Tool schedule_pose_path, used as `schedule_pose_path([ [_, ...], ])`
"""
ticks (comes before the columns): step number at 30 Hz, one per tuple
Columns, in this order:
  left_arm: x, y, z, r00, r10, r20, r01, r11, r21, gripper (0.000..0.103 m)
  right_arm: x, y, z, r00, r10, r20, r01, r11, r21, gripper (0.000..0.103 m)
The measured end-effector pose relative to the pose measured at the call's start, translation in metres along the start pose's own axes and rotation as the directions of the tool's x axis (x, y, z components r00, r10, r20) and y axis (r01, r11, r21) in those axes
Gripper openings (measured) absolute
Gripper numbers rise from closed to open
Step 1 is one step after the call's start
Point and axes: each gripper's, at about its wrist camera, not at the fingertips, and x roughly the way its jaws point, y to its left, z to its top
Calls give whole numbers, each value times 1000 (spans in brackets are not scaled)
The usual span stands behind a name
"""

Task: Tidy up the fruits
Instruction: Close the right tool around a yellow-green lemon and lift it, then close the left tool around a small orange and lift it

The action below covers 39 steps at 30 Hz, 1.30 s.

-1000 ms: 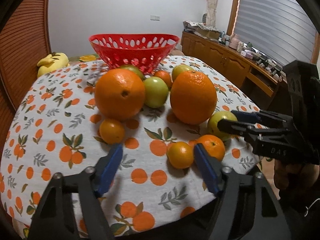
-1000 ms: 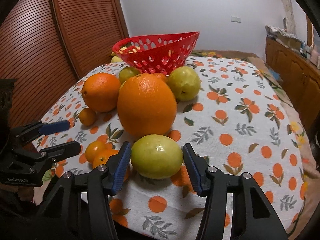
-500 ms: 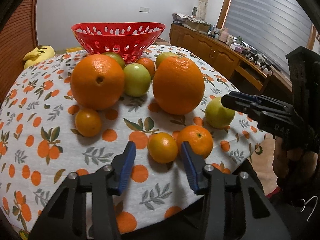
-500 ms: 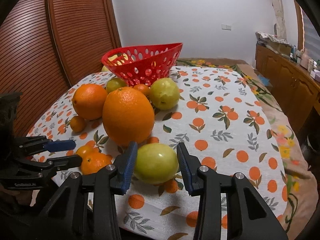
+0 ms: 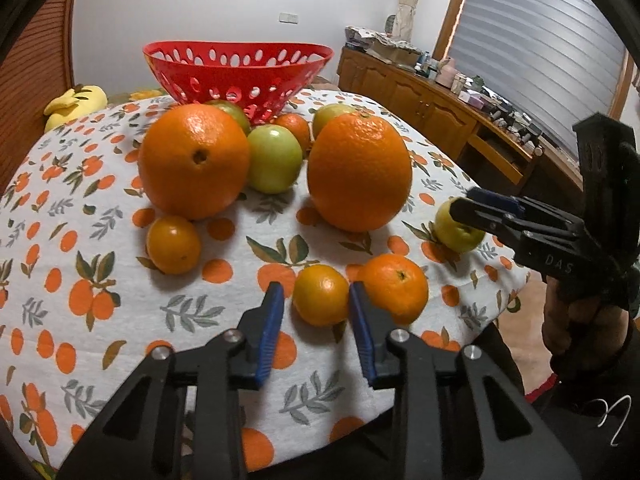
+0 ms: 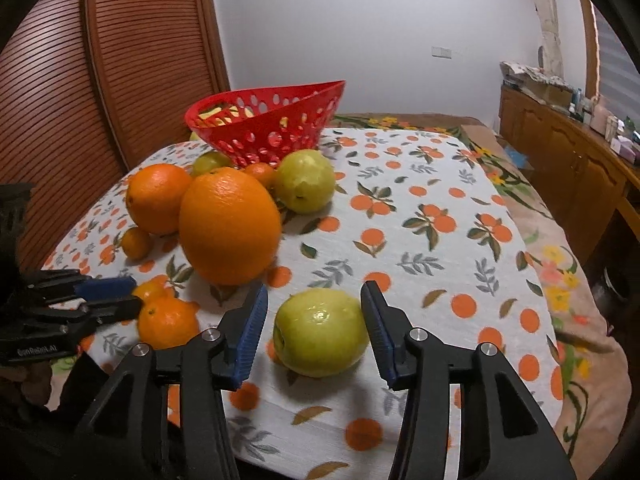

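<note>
Left hand-held gripper narrowed around small orange, jaws closing

Home room. Right of the tool: wooden sideboard cluttered with household items, window blind. Left: slatted wooden doors. Ahead: surface under fruit-print cloth.

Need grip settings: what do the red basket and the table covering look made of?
Red basket: likely rigid moulded plastic, going by its glossy sheen and punched oval holes. Table covering: looks like soft matte woven fabric with a printed orange pattern, draping over the edge.
</note>
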Motion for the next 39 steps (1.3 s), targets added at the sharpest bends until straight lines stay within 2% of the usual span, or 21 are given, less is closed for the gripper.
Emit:
schedule_pose_path([
  [4, -3, 0, 3, 999, 37, 14, -38, 999, 11, 32, 1, -7, -5, 1000, -7, -20, 7, 1000, 4, 54],
  [9, 3, -2, 4, 1000, 18, -8, -17, 1000, 19, 34, 5, -12, -17, 998, 14, -63, -13, 1000, 14, 54],
  [17, 9, 1, 6, 1000, -7, -30, 7, 1000, 3, 37, 3, -11, -22, 997, 31, -66, -31, 1000, 1, 55],
  [19, 9, 1, 6, 999, -16, -34, 16, 1000, 3, 35, 3, -11, -23, 997, 33, -65, -33, 999, 2, 55],
  [21, 9, 1, 5, 999, -31, -34, 31, 1000, 3, 27, 3, -11, -23, 997, 34, -65, -33, 999, 2, 54],
  [22, 9, 0, 5, 999, -35, -34, 35, 999, 4, 27, 3, -12, -23, 997, 34, -65, -34, 999, 3, 55],
  [30, -2, 4, 5, 999, 33, -12, -33, 999, 12, 24, 4, -12, -22, 997, 31, -66, -31, 1000, -1, 54],
  [39, -9, 19, 4, 998, 65, -10, -65, 998, -7, 24, 9, -7, -16, 997, 31, -71, -33, 999, -15, 54],
])
